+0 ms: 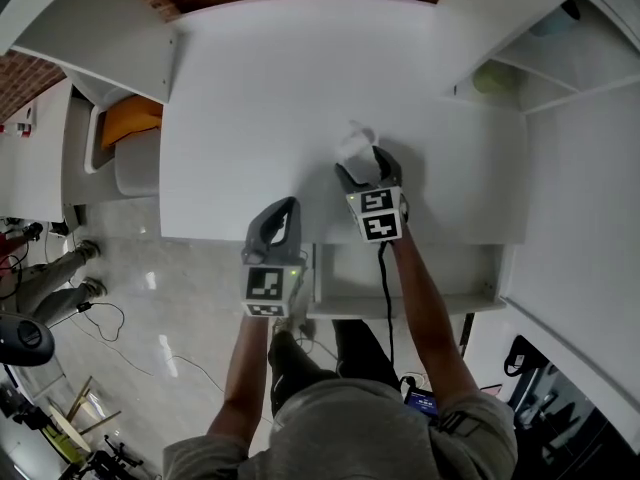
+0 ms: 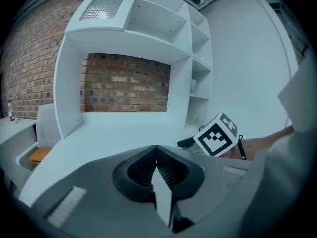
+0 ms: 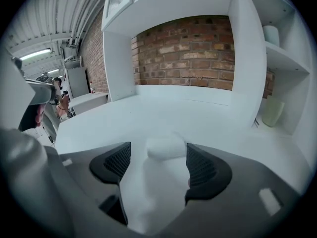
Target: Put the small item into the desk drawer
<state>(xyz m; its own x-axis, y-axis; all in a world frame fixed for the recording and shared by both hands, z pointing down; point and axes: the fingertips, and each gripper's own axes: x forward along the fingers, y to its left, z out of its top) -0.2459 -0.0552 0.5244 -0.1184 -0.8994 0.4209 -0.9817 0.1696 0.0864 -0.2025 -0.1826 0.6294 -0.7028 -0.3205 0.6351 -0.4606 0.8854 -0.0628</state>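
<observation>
A small white item [image 1: 353, 146] lies on the white desk [image 1: 270, 88]. My right gripper [image 1: 367, 166] stands open just behind it. In the right gripper view the item [image 3: 166, 147] rests on the desk between the tips of the spread jaws of the right gripper [image 3: 157, 158], and neither pad touches it. The desk drawer [image 1: 400, 306] is pulled open below the desk's front edge, under my right forearm. My left gripper [image 1: 283, 211] hovers at the front edge, left of the drawer. Its jaws are shut with nothing in them, as the left gripper view shows [image 2: 156, 155].
White shelves flank the desk, and a pale green cup [image 1: 490, 76] [image 3: 271, 110] sits on the right one. A bin holding something orange [image 1: 130, 118] stands to the left. A brick wall backs the desk. Cables lie on the floor [image 1: 110, 318].
</observation>
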